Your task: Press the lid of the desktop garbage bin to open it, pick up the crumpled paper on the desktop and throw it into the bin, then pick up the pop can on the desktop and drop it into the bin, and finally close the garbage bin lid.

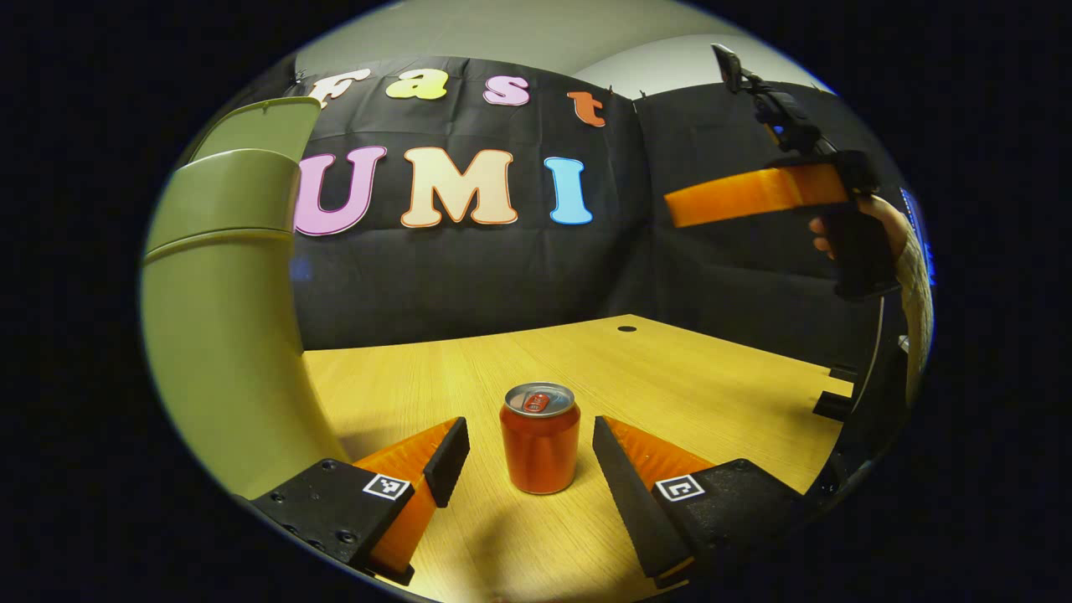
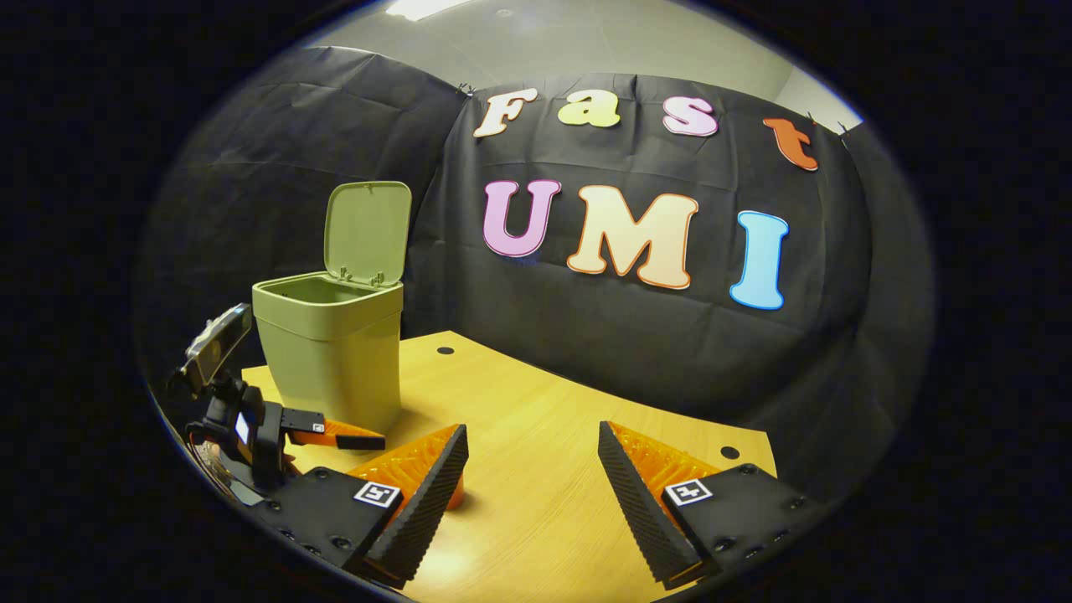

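A red pop can [image 1: 540, 448] stands upright on the wooden table [image 1: 670, 368]. My left gripper [image 1: 529, 437] is open, with one finger on each side of the can and neither touching it. The green bin [image 1: 222, 335] rises close on the left, its lid [image 1: 251, 126] raised. In the right gripper view the bin [image 2: 331, 352] stands at the back left with its lid [image 2: 368, 230] upright. My right gripper [image 2: 532, 469] is open over the table with nothing between its fingers. It hangs high at the right [image 1: 695, 205], held by a hand [image 1: 871, 226].
The left gripper [image 2: 335, 435] lies low beside the bin's front in the right gripper view. Small holes [image 2: 445, 350] mark the tabletop. The table's right edge [image 1: 829, 394] is near the can's side. Black cloth walls the back and both sides.
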Demonstrator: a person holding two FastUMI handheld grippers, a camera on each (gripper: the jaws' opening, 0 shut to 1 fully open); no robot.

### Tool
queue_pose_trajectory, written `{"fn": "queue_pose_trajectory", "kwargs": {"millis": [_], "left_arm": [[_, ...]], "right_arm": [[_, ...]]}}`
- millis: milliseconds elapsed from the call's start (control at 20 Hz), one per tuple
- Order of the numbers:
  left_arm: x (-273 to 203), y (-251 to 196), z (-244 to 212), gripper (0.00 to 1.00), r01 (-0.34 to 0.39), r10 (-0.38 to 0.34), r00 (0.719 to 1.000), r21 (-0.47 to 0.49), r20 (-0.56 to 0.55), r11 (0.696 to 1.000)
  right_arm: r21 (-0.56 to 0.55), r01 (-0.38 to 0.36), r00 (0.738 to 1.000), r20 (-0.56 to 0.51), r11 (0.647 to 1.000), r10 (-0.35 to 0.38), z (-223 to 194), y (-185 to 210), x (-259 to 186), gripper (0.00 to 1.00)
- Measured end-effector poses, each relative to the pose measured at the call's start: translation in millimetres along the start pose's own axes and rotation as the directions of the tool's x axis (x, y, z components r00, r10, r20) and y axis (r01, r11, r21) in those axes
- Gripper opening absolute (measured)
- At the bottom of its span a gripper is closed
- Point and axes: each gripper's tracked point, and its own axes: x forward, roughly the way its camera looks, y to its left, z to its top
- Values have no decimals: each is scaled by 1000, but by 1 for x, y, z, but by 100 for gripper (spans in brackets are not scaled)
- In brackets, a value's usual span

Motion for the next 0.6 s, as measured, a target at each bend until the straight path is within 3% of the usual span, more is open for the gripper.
{"fn": "queue_pose_trajectory", "kwargs": {"millis": [300,600], "left_arm": [[27,-6,-10,90,6,-5,999,18,-33,1000],[44,-5,-22,88,-8,9,997,21,-72,1000]], "right_arm": [[13,-13,999,-45,1000,13,-41,12,-9,98],[158,-58,996,-60,986,68,-65,16,-23,98]]}}
